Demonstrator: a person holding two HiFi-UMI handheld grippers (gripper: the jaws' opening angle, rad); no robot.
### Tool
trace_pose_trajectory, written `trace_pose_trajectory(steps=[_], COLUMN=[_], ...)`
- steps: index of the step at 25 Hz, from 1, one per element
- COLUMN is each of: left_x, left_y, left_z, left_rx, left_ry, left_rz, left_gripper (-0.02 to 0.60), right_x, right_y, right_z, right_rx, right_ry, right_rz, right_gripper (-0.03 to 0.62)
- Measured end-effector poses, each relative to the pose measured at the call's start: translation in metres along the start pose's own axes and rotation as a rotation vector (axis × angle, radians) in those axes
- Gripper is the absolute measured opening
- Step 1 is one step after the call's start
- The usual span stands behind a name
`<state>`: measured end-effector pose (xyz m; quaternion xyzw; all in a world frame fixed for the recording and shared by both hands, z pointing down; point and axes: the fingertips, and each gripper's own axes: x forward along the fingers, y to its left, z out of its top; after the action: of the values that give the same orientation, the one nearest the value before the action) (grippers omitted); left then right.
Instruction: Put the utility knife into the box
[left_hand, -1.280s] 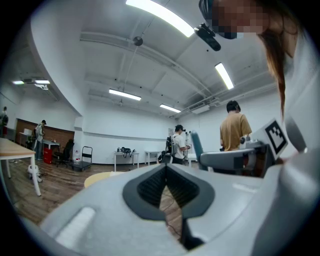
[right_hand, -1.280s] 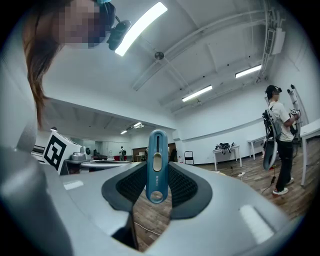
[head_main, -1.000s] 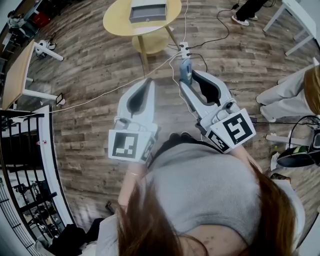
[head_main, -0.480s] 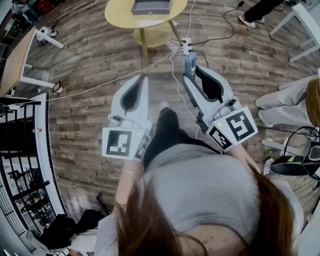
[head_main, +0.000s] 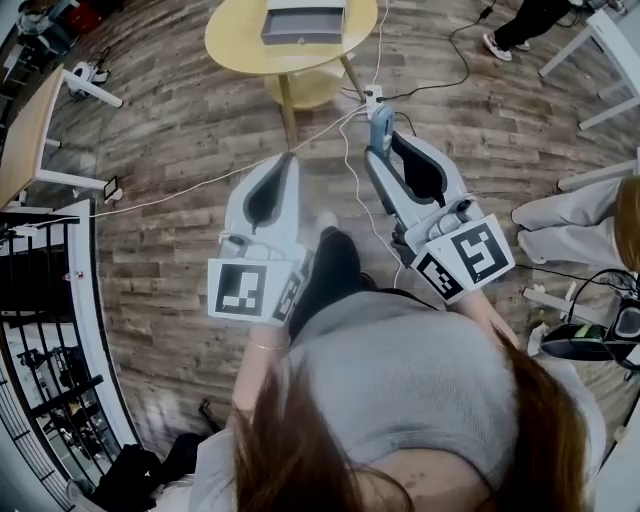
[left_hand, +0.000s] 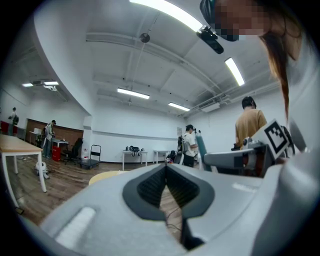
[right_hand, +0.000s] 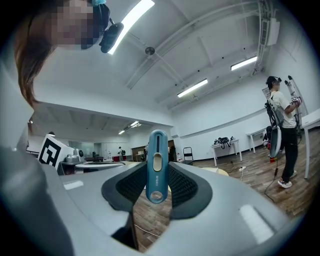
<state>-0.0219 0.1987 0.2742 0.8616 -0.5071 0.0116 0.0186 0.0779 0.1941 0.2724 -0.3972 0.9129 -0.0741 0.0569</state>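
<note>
Wood-plank floor (head_main: 180, 130), open workshop. A round yellow table (head_main: 230, 50) stood ahead of the person and served as landmark. A grey box (head_main: 303, 22) sat on that table's top, open side up.

Right gripper (head_main: 378, 158) was clamped on the utility knife (head_main: 381, 122). The blue handle was pinched between the pads, with its long axis running along the jaws and its free end sticking out past the tips toward the table. The knife was short of the table, over the floor near the table's leg and well apart from the box.

Left gripper (head_main: 288, 160) had its jaws together on nothing, and was likewise short of the table.

Judgement: the box lay ahead roughly along the knife's own axis, a little to the left. The right gripper, already loaded, was the one to go forward over the table's rim, then tip the knife down into the box.
</note>
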Motion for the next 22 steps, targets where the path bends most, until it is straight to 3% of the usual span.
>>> trace_pose_trajectory(steps=[22], left_x=[0.134], left_y=[0.136], left_z=[0.021], left_rx=[0.04], left_ry=[-0.018], left_rz=[-0.136], left_gripper=[-0.005], right_x=[0.169], right_y=[-0.07], right_z=[0.019], right_rx=[-0.032], right_ry=[-0.046], right_rz=[-0.117], right_gripper=[0.132])
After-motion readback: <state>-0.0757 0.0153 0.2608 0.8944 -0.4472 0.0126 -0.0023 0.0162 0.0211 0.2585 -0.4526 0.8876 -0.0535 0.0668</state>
